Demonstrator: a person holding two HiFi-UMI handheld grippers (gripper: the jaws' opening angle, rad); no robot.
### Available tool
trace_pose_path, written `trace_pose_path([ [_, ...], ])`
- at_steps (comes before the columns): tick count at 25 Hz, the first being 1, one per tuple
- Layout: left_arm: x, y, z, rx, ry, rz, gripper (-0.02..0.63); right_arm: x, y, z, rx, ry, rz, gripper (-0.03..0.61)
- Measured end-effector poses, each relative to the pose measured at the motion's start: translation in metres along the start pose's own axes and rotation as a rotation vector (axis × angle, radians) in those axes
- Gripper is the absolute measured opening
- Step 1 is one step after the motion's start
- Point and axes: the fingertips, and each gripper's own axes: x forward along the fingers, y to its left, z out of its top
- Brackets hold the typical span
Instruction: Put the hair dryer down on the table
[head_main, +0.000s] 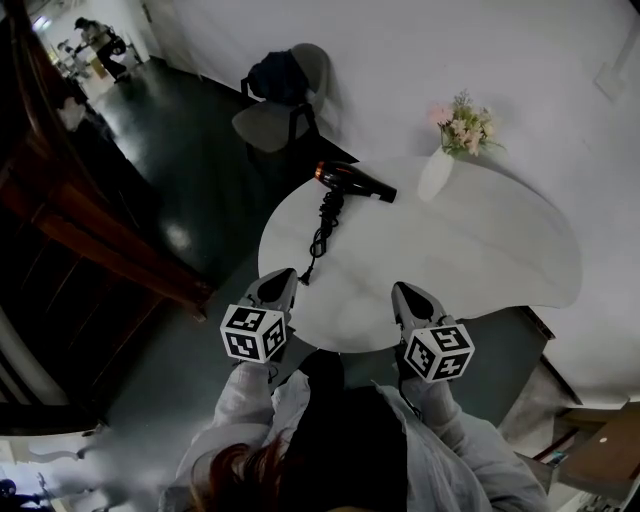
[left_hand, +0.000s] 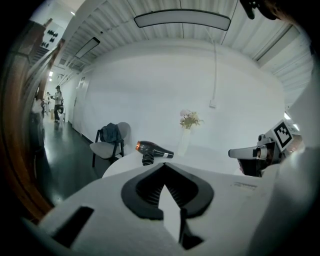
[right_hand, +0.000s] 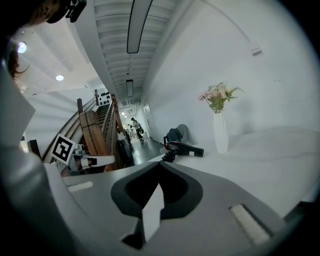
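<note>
The black hair dryer (head_main: 355, 181) (left_hand: 152, 148) (right_hand: 186, 148) lies on its side at the far left of the round white table (head_main: 470, 250). Its coiled black cord (head_main: 322, 232) trails toward the table's near left edge. My left gripper (head_main: 280, 277) (left_hand: 164, 168) hovers at the near edge, close to the cord's end, shut with nothing between its jaws. My right gripper (head_main: 405, 291) (right_hand: 159, 168) hangs beside it over the near edge, also shut and holding nothing. Both are well short of the dryer.
A white vase of pale flowers (head_main: 440, 165) (right_hand: 220, 131) stands just right of the dryer. A grey chair with a dark bag (head_main: 280, 105) (left_hand: 107, 142) sits beyond the table. A wooden stair rail (head_main: 90, 240) runs along the left over dark floor.
</note>
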Motion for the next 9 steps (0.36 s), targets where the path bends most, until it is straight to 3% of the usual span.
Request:
trace_pose_path([
  [9,0.0043,0.0006,-0.0029,0.005,0.021,-0.014,0.002,0.0073,0.0041,-0.0022,0.023,0.011,0.004,0.011],
])
